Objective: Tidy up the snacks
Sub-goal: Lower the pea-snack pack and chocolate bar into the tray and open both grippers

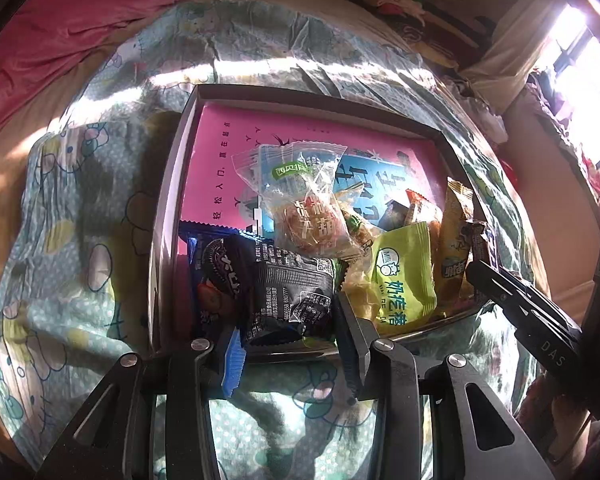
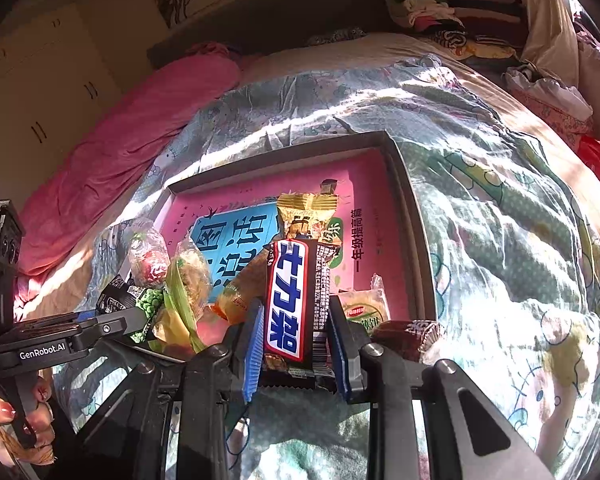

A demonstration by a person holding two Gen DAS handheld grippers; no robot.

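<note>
A shallow box (image 1: 168, 208) with a pink printed bottom lies on the bed and holds several wrapped snacks. My left gripper (image 1: 288, 344) is shut on a black snack packet (image 1: 288, 292) at the box's near edge. A clear packet with a round pastry (image 1: 308, 216) and a green packet (image 1: 404, 276) lie beside it. My right gripper (image 2: 296, 340) is shut on a dark chocolate bar with blue and white lettering (image 2: 292, 296), held upright over the box's (image 2: 412, 216) near edge. The right gripper also shows at the right of the left wrist view (image 1: 484, 272).
The box rests on a wrinkled cartoon-print quilt (image 1: 72, 264). A pink blanket (image 2: 112, 140) lies at the bed's far side. A dark round wrapped sweet (image 2: 408, 338) lies by the box's near right corner. Clothes (image 2: 428, 12) are piled beyond the bed.
</note>
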